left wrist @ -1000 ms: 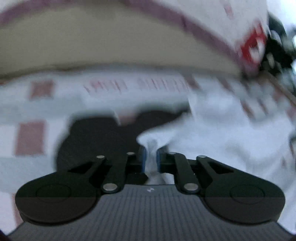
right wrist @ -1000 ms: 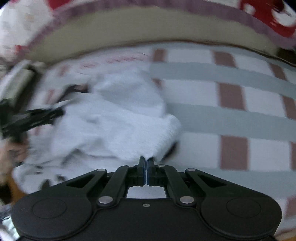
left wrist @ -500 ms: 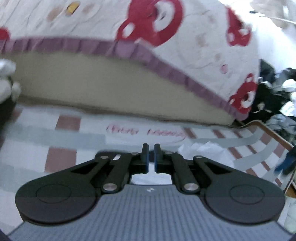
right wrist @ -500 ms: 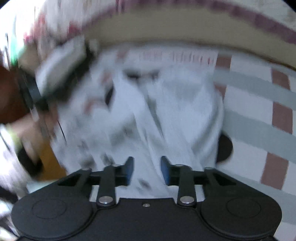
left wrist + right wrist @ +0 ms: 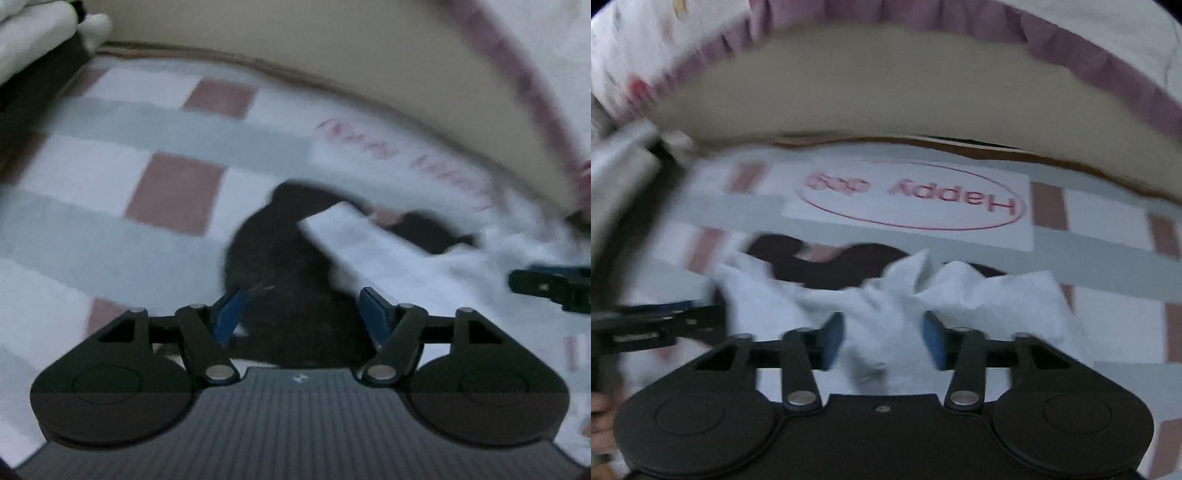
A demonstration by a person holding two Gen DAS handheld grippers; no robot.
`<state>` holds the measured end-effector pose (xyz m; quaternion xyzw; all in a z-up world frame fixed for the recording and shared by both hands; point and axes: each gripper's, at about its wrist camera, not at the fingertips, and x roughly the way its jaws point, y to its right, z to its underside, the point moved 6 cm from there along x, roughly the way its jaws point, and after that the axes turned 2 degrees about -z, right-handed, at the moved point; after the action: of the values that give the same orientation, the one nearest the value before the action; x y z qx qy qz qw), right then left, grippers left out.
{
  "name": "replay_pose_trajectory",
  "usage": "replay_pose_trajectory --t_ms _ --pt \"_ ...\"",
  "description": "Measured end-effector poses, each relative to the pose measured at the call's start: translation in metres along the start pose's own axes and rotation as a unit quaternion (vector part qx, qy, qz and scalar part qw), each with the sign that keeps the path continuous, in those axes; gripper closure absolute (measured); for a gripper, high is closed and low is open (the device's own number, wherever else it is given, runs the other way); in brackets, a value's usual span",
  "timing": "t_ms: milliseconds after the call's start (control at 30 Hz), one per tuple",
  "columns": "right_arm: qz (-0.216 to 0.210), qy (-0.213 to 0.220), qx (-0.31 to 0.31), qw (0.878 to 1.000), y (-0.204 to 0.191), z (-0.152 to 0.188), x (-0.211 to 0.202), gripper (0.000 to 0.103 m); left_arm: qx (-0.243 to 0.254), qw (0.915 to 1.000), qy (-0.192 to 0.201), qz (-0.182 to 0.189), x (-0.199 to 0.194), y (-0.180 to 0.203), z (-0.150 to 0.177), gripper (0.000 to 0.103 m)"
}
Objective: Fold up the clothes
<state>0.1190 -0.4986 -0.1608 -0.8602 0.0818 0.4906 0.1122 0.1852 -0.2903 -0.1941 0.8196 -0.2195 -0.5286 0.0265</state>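
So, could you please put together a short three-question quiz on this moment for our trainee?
1. True or false: the left claw is shut on the white garment.
2. Multiple choice: what lies between the fingers of the right claw? A) white garment B) a book C) nothing
3. Fill in: the first word printed in the red oval on the checked cloth is ____.

Key:
1. False; it is open over a dark garment.
2. A; the claw is open around it.
3. Happy
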Motion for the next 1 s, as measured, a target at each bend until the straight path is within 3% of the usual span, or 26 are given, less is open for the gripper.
replay_pose_trajectory --t_ms 100,200,267,300,333,500,700,767,900,1000 --pt "0.012 -0.001 -0.061 0.998 -0.014 0.001 0.016 0.045 -0.049 0.9973 -0.003 0.055 0.002 0.002 -0.003 0.035" --pt "0.008 0.007 -0.039 0.999 -0.005 0.001 0.027 0.048 -0.056 0.9964 0.006 0.063 -0.003 0.005 -0.001 0.035" --pt "-0.007 0.012 -0.001 1.000 0.007 0.000 0.028 0.064 -0.038 0.9978 0.016 0.052 -0.006 0.008 0.002 0.036" --pt "-0.015 0.013 0.017 1.000 0.013 0.000 0.029 0.088 -0.028 0.9983 0.023 0.045 -0.008 0.010 0.003 0.036" --pt "-0.019 0.012 0.032 0.999 0.018 -0.001 0.030 0.098 -0.026 0.9982 0.031 0.044 -0.009 0.011 0.001 0.036" --pt "-0.013 0.039 0.034 0.999 0.029 0.006 0.012 0.100 -0.023 0.9969 0.041 0.063 -0.008 0.019 -0.006 0.035" --pt "0.005 0.123 0.096 0.988 0.063 0.053 -0.083 0.100 -0.018 0.9937 0.040 0.103 -0.007 0.028 -0.008 0.035" --pt "0.048 0.127 0.101 0.986 0.083 0.077 -0.111 0.100 -0.022 0.9945 0.028 0.099 -0.002 0.026 -0.004 0.035" --pt "0.192 0.085 0.043 0.977 0.118 0.118 -0.132 0.100 -0.027 0.9959 0.009 0.085 0.009 0.025 0.000 0.034" --pt "0.217 0.090 0.050 0.971 0.140 0.129 -0.141 0.100 -0.041 0.9929 -0.002 0.112 0.013 0.031 0.000 0.032"
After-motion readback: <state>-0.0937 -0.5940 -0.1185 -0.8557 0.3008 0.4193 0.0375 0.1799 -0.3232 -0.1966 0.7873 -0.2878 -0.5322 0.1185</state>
